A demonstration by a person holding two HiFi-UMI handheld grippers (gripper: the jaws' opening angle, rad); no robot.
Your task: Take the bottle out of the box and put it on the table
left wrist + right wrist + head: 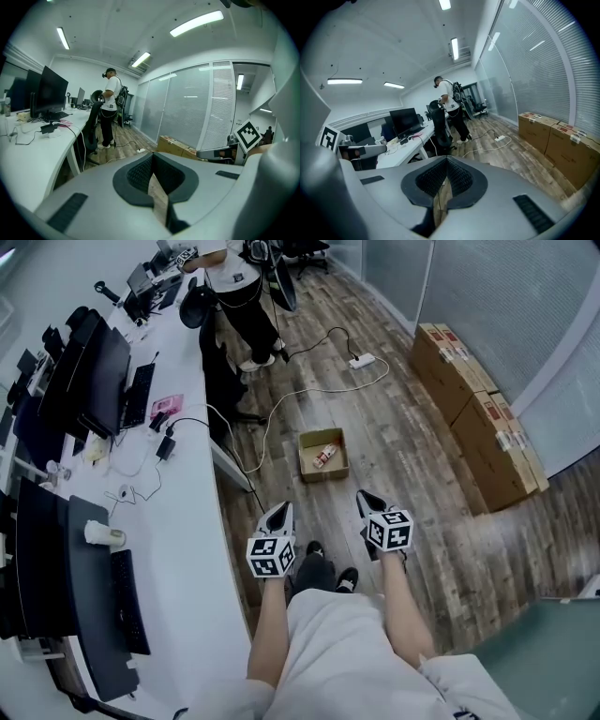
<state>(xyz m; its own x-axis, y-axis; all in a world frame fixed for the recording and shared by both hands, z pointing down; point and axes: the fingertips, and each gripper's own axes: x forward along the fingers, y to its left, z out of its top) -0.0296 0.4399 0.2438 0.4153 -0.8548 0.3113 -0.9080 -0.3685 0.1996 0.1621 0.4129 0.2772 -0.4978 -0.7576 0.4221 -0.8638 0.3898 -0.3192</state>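
A small open cardboard box (323, 468) sits on the wooden floor ahead of my feet. In it lies the bottle (325, 456), red and white, on its side. My left gripper (280, 510) is held in the air short of the box and to its left, jaws shut with nothing between them. My right gripper (367, 499) hangs level with it, to the right of the box, jaws also together and empty. In the left gripper view the left gripper (152, 157) points along the room; the right gripper (446, 161) does too. Box and bottle are hidden in both gripper views.
A long white desk (183, 521) with monitors, keyboards and cables runs along the left. A person (242, 296) stands at its far end by an office chair. Large cardboard cartons (473, 409) line the right wall. A power strip (362, 361) and cable lie on the floor.
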